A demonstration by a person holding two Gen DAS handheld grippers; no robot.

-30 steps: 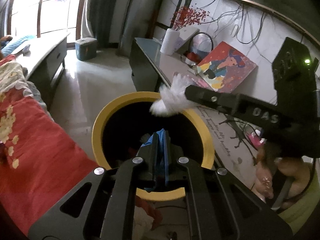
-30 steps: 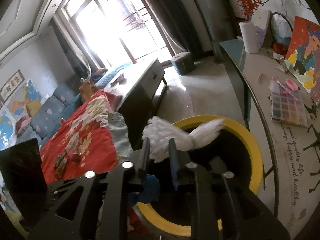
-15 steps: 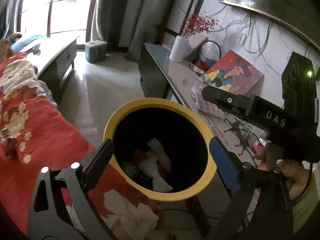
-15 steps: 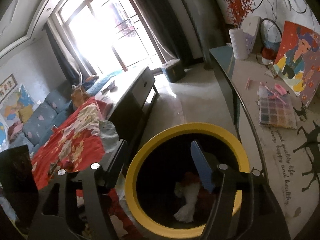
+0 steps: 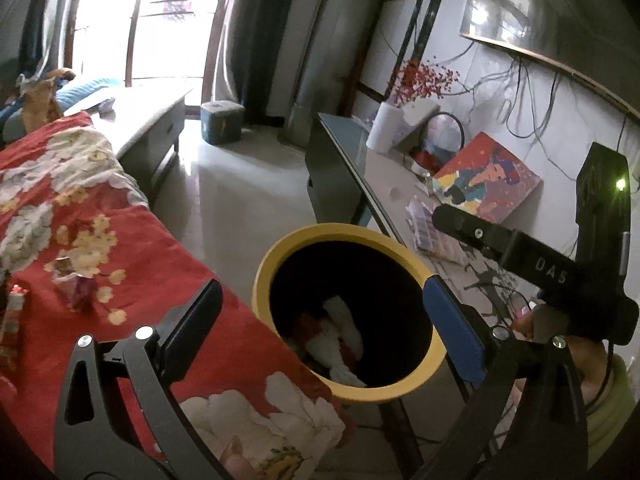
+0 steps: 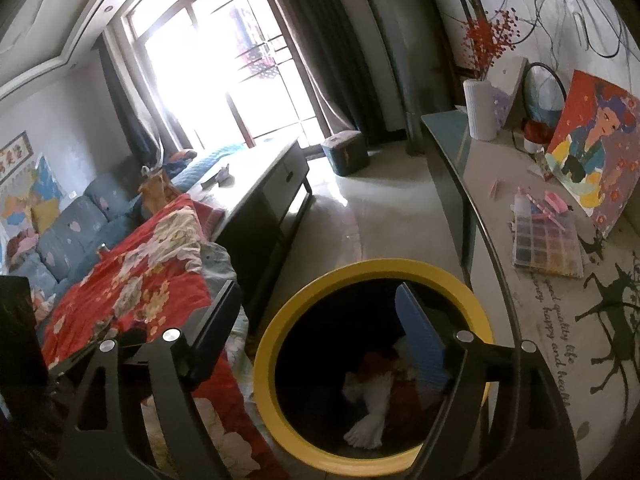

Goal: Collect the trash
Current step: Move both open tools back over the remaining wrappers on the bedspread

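Note:
A yellow-rimmed bin [image 5: 348,394] with a dark inside stands between the red floral blanket and the long desk; it also shows in the right wrist view [image 6: 280,436]. White crumpled trash [image 5: 340,320] lies inside it on red scraps, also seen in the right wrist view [image 6: 370,420]. My left gripper [image 5: 320,324] is open and empty above the bin's near side. My right gripper [image 6: 320,344] is open and empty over the bin's mouth. The right gripper's arm crosses the left wrist view at the right. A small wrapper [image 5: 78,290] lies on the blanket.
A red floral blanket [image 5: 60,220] covers the surface at the left. A long desk [image 6: 560,280] at the right holds a painting [image 6: 592,140], a bead box [image 6: 548,244] and a white vase [image 6: 482,110]. A low cabinet [image 6: 264,184] and a sofa [image 6: 72,236] stand farther back.
Both grippers have opened. The white trash and the blue piece they held dropped into the bin. Both grippers have pulled back and up from the bin.

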